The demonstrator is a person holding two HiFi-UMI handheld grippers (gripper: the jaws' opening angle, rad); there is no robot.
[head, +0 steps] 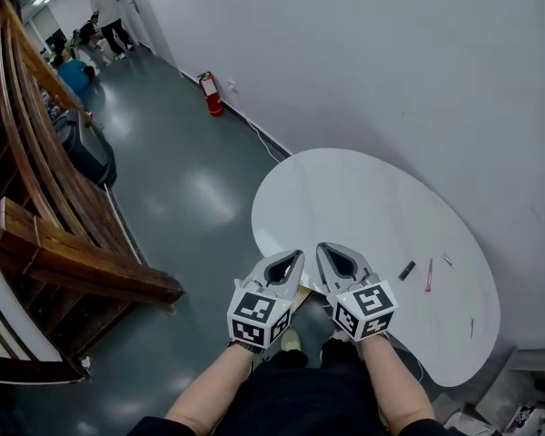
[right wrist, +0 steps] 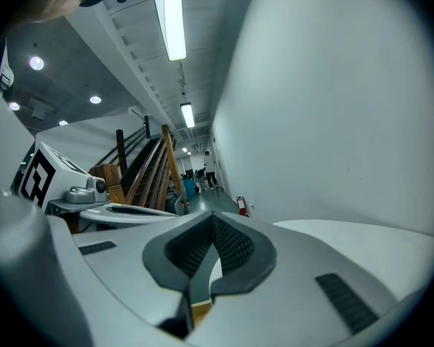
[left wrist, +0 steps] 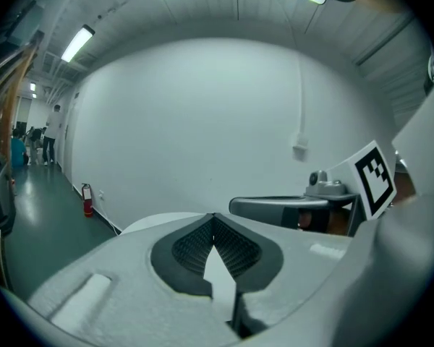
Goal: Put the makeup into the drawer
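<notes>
Several small makeup items lie on the right part of a white rounded table [head: 345, 198]: a short black piece [head: 406, 270], a red pencil [head: 429, 275] and a thin stick [head: 448, 261]. My left gripper [head: 296, 255] and right gripper [head: 325, 248] hang side by side over the table's near edge, left of those items and touching none of them. In the left gripper view the left gripper [left wrist: 214, 215] has its jaws meeting at the tip with nothing between them. The right gripper [right wrist: 213, 214] looks the same in its own view. No drawer shows in any view.
A wooden stair railing [head: 64, 243] runs along the left over a grey-green floor. A red fire extinguisher [head: 213, 94] stands against the white wall behind the table. People [head: 104, 12] are far down the corridor. Clutter lies on the floor at the bottom right [head: 518, 407].
</notes>
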